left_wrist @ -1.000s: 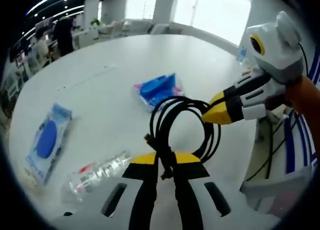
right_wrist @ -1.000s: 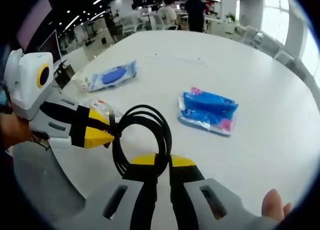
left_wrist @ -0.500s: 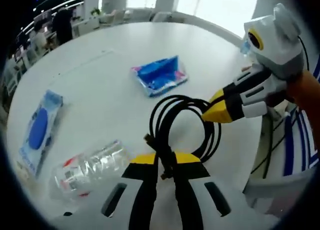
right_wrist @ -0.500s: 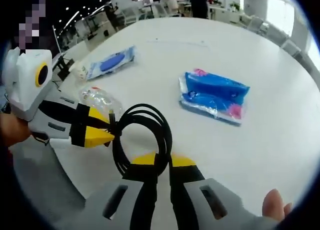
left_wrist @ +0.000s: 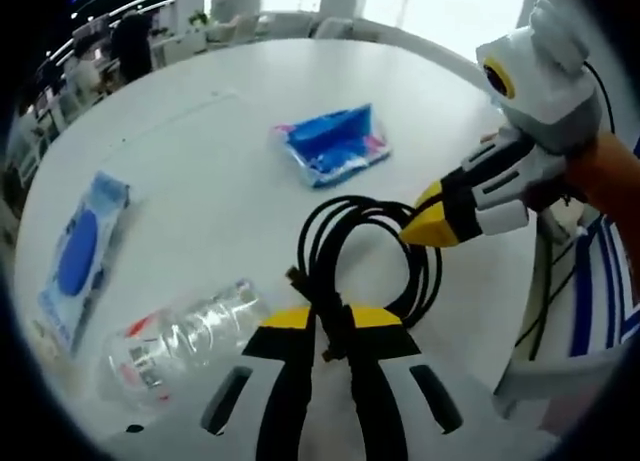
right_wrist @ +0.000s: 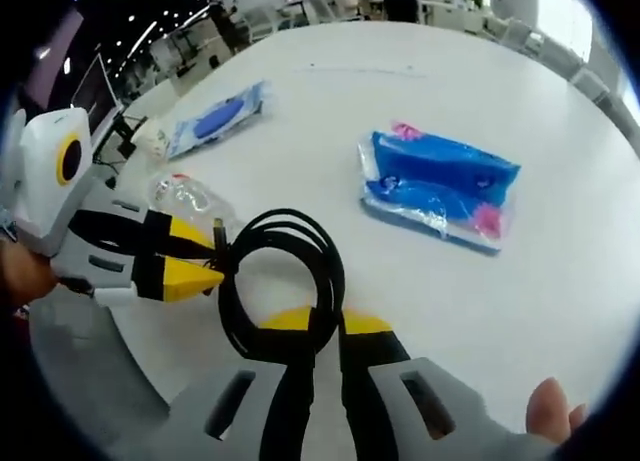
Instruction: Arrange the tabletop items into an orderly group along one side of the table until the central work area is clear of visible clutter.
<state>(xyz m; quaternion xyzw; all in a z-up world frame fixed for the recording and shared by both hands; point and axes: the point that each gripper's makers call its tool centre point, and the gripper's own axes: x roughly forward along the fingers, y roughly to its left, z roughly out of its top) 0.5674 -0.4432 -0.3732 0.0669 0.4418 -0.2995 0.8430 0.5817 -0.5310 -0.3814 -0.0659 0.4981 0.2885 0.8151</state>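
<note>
A coiled black cable [left_wrist: 360,251] hangs above the white table [left_wrist: 200,151], held from two sides. My left gripper [left_wrist: 333,326] is shut on the coil's near part. My right gripper [left_wrist: 412,226] comes in from the right and pinches the far side of the loop. In the right gripper view the same cable [right_wrist: 285,281] sits between my right gripper's [right_wrist: 325,326] closed jaws, and my left gripper [right_wrist: 215,266] clamps it from the left. On the table lie a crumpled blue packet [left_wrist: 330,146] [right_wrist: 440,186], a flat blue wipes pack [left_wrist: 80,256] [right_wrist: 215,121] and a clear plastic bottle [left_wrist: 180,336] [right_wrist: 190,196].
The table's curved edge [left_wrist: 500,311] runs close to the grippers. A person's hand [right_wrist: 550,411] shows at the lower right of the right gripper view. Chairs and desks [right_wrist: 300,11] with people stand beyond the far side of the table.
Both views have dropped closer to the table and the items look larger. The cable stays pinched by both grippers, its loop unchanged.
</note>
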